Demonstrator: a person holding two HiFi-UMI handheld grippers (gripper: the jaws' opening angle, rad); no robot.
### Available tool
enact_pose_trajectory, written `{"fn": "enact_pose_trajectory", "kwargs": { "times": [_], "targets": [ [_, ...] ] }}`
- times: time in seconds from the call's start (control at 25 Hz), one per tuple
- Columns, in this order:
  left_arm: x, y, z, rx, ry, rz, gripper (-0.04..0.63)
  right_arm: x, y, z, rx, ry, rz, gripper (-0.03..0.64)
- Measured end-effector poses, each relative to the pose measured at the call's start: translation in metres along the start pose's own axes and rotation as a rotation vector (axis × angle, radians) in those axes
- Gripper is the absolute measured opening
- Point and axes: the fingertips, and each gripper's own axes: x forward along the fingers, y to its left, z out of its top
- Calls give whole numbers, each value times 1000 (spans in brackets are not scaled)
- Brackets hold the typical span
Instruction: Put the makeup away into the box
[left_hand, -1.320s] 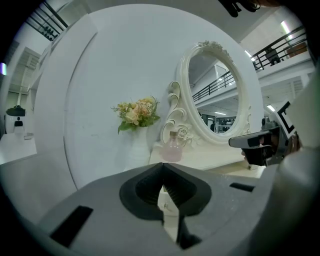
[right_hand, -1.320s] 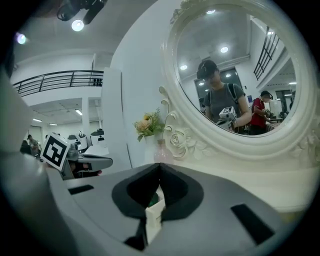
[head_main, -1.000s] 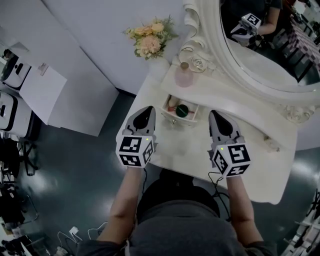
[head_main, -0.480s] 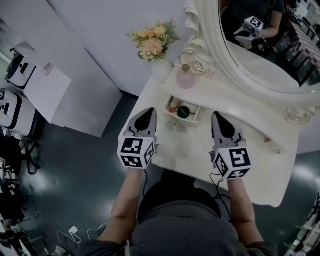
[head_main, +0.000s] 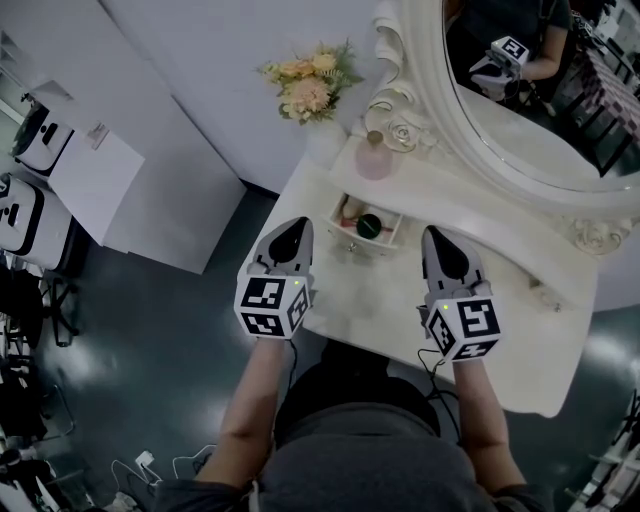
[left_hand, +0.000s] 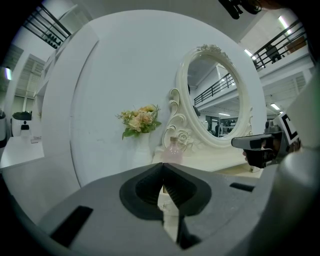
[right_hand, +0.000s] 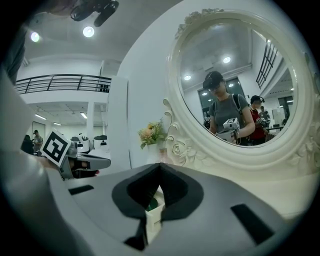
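A small open white box (head_main: 385, 240) stands on the white dressing table (head_main: 400, 300) between my two grippers. A round dark-green makeup item (head_main: 369, 226) and a pinkish one (head_main: 348, 210) lie inside it. My left gripper (head_main: 293, 232) hovers just left of the box, shut and holding nothing. My right gripper (head_main: 437, 240) is just right of the box, also shut and empty. In the left gripper view the jaw tips (left_hand: 162, 165) meet, with the box (left_hand: 167, 202) showing below them. The right gripper view shows closed tips (right_hand: 160, 165) over the box (right_hand: 154, 215).
A pink bottle (head_main: 376, 158) stands behind the box, below the oval mirror (head_main: 520, 90) with its ornate white frame. A vase of pale flowers (head_main: 305, 85) sits at the table's back left corner. A small object (head_main: 545, 290) lies at the table's right end. White cabinets (head_main: 90, 170) stand to the left.
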Motion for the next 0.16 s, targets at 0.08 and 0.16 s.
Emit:
{"fn": "enact_pose_trajectory", "kwargs": {
  "times": [0.08,0.16],
  "targets": [
    [1,3,0,-2,-2,0,5,2,2,0,0,-1,2,3],
    [2,6,0,-2,-3,0,5,5,3,0,-1,-3,3,3]
  ]
}}
